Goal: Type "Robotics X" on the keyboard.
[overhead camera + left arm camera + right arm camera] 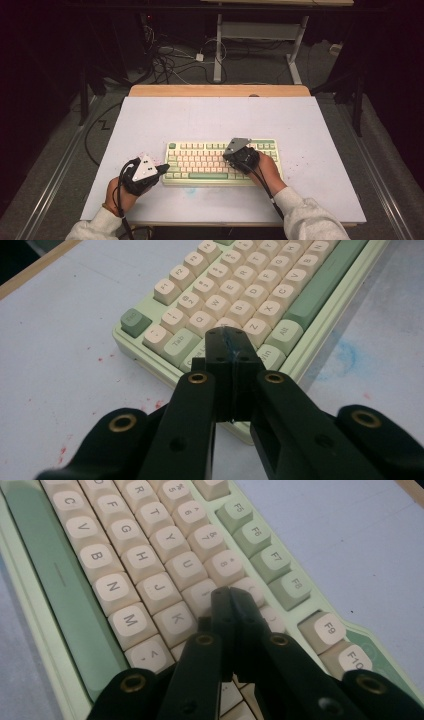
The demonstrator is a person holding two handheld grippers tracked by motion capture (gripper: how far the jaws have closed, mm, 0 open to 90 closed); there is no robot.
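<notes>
A pale green keyboard (220, 161) with cream keys and a green space bar lies on the white table top (220, 120), near its front middle. My left gripper (161, 169) is shut, its tip at the keyboard's front left corner; in the left gripper view the closed jaws (231, 347) rest over the keys near Tab and Z, on the keyboard (260, 295). My right gripper (231, 156) is shut too, held over the right half of the keys. In the right gripper view its tip (229, 596) sits above the keys beside K on the keyboard (125, 570).
The white top carries faint red specks (100, 360) and a blue smudge (350, 352). A wooden edge (220, 90) runs along the table's far side. Beyond it are a desk frame (260, 45) and loose cables (170, 60) on the floor.
</notes>
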